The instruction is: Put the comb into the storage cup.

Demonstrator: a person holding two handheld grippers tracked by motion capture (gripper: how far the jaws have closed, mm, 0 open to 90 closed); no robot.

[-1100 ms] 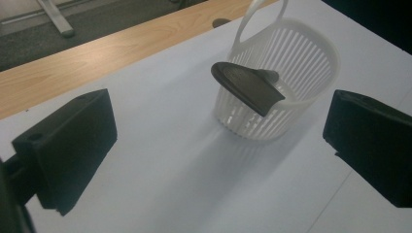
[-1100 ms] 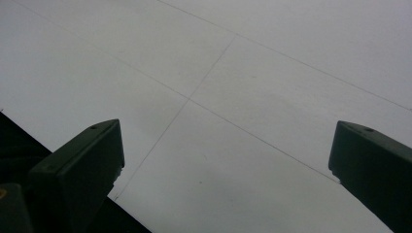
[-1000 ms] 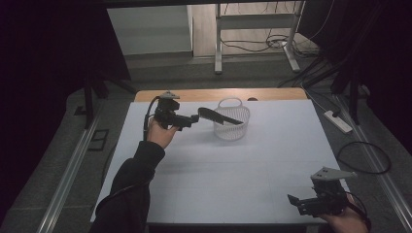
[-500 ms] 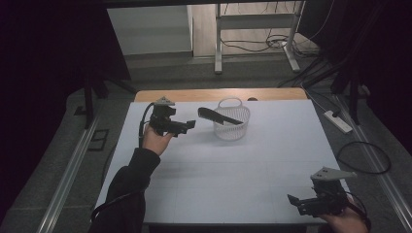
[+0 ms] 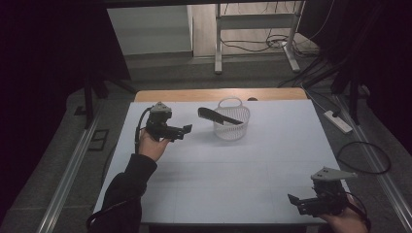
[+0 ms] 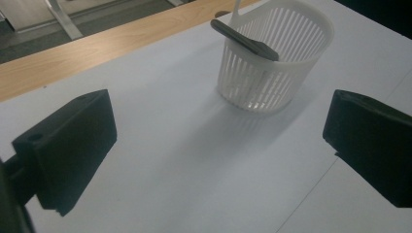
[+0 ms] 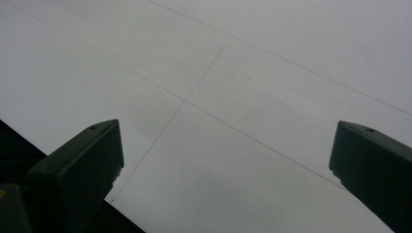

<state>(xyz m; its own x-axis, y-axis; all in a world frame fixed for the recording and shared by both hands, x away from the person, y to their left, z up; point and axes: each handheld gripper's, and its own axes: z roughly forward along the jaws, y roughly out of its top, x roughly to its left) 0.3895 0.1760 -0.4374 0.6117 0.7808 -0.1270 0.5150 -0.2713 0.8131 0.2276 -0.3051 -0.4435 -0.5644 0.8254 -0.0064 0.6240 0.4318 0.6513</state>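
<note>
A white slatted plastic basket stands at the back middle of the white table. A dark flat tool lies across its rim, with one end sticking out to the left. My left gripper is open, held a short way left of the basket with nothing between its jaws. At the table's front right corner, my right gripper is open above bare table, with nothing in it.
A bare wooden strip runs along the table's back edge. A power strip and cables lie on the floor to the right. A metal frame stands behind the table.
My left gripper has drawn back to the left, away from the basket, leaving the dark tool resting across its rim. The right gripper has stayed still.
</note>
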